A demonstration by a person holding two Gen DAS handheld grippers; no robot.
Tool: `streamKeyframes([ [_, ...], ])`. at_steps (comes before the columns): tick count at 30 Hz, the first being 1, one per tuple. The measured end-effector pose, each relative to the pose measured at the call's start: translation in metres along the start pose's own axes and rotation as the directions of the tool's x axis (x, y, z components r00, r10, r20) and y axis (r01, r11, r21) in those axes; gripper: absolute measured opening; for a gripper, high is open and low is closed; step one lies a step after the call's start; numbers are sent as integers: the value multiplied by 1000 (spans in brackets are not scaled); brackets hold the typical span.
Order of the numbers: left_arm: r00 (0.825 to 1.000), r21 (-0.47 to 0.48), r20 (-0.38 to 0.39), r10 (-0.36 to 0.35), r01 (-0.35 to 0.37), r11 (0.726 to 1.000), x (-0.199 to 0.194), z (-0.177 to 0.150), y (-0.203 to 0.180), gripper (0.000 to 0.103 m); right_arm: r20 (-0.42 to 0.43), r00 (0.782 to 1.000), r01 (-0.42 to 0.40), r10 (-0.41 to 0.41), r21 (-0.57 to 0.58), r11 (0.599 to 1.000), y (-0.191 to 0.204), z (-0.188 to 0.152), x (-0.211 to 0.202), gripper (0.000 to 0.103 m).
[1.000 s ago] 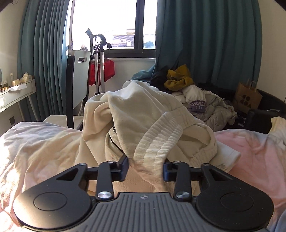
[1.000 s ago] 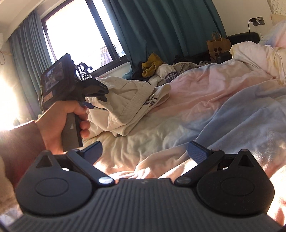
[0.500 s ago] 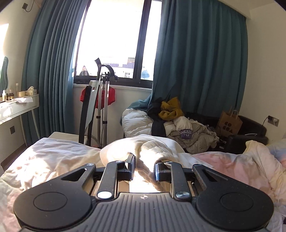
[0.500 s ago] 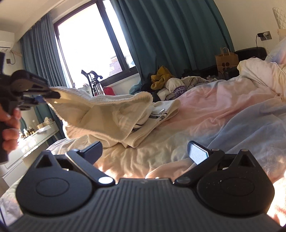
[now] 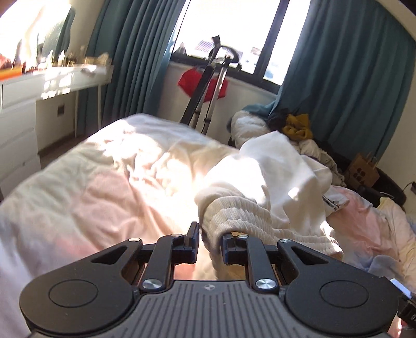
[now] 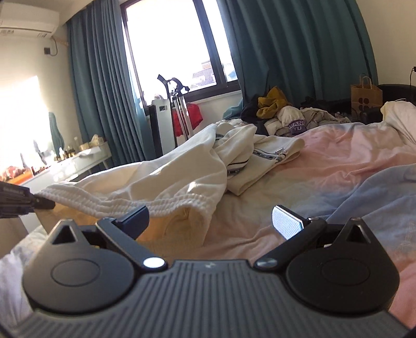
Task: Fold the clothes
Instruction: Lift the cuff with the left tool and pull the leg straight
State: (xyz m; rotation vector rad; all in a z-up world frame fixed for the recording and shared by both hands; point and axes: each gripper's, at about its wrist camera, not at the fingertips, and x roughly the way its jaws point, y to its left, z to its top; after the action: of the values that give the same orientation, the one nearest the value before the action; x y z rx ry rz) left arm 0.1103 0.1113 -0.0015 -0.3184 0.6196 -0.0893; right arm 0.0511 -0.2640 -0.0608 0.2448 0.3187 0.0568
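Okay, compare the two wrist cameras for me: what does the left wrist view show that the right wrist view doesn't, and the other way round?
Only the left wrist view shows the left gripper from behind, its jaws shut on the ribbed hem of the cream garment.

Only the right wrist view shows the right gripper, jaws wide open and empty, the wall air conditioner, and the garment's black-and-white zipper trim.

Both show the cream garment on the pink bedding, the teal curtains, the window, the clothes pile and the brown paper bag.
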Motion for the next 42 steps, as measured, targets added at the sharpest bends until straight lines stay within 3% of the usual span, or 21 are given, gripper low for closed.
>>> streamKeyframes([
  [2,999,-47,-34,-7,5,999,-1,-7,14,18,-19,1000,0,0,-16,1000,5,-3,4,103],
  [6,999,-15,-50,1,-2,1000,-1,-10,10,20,-43,998,31,-34,-76,997,15,-10,11,103],
  [13,992,25,-113,47,-44,999,3,-23,5,34,-55,990,119,-128,-149,982,25,-11,22,103],
  [16,990,47,-129,64,-59,997,8,-26,1,37,-88,987,115,-133,-178,977,26,-7,38,101],
  [21,985,103,-146,91,-76,992,20,-30,-7,41,-158,972,111,-171,-329,938,34,-8,79,73],
  [23,984,130,-154,95,-75,989,25,-34,-11,41,-177,967,108,-186,-376,920,34,-11,96,70],
  [28,985,205,-131,112,-83,975,36,-45,-25,43,-80,973,152,-214,-475,867,37,-15,113,67],
  [31,986,206,-128,110,-82,975,45,-46,-25,44,-4,976,178,-218,-562,808,48,-19,115,65],
  [34,986,198,-128,105,-78,977,54,-45,-25,45,50,980,186,-194,-593,784,57,-18,112,59],
  [35,986,195,-129,103,-76,978,57,-45,-25,45,60,981,183,-184,-600,779,59,-18,110,55],
  [37,987,188,-128,95,-70,980,62,-45,-24,46,84,982,186,-171,-610,770,63,-18,108,30],
  [39,989,182,-120,82,-59,982,62,-44,-24,47,105,977,210,-183,-598,774,62,-15,107,17],
  [42,993,189,-92,69,-50,981,57,-44,-26,49,127,971,237,-201,-518,822,53,-3,101,13],
])
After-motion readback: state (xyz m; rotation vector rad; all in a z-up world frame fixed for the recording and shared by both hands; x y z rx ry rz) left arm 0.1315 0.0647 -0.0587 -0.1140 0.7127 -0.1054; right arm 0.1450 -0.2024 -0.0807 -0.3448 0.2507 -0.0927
